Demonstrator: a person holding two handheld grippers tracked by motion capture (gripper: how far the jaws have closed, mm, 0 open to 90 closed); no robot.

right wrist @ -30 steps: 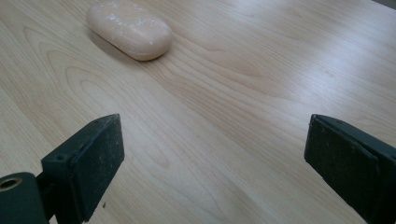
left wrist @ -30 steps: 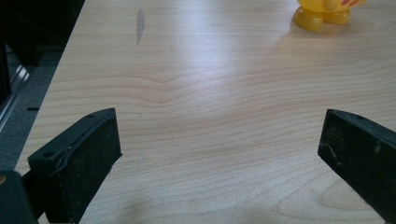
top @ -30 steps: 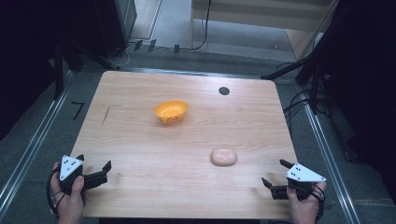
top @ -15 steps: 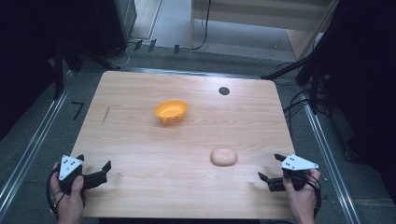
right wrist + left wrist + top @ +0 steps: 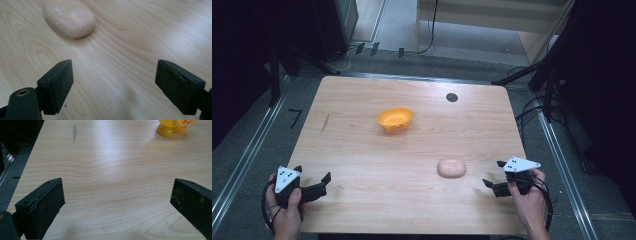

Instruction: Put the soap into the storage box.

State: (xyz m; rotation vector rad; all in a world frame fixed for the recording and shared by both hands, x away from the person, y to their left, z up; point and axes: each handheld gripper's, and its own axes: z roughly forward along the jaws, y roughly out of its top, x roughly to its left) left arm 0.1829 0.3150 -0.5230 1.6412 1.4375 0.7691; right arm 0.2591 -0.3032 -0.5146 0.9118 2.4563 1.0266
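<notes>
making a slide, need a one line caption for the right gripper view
Open right claw over the wooden table, aimed toward a pale pink bun just ahead.

Bun [image 5: 451, 168]: pale peach, flecked white.
Bowl [image 5: 395, 119]: orange-yellow.
Table [image 5: 362, 150]: light wood grain.
Right gripper [image 5: 493, 176]: black, grey plate.

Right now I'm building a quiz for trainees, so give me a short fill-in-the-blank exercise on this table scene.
1. The pinkish bread roll lies on the table nearest the ____ gripper.
2. The small bowl near the table's middle is ____ in colour.
3. The left gripper has its jaws ____, with only bare wood between them.

Missing words: right; orange; open
</notes>
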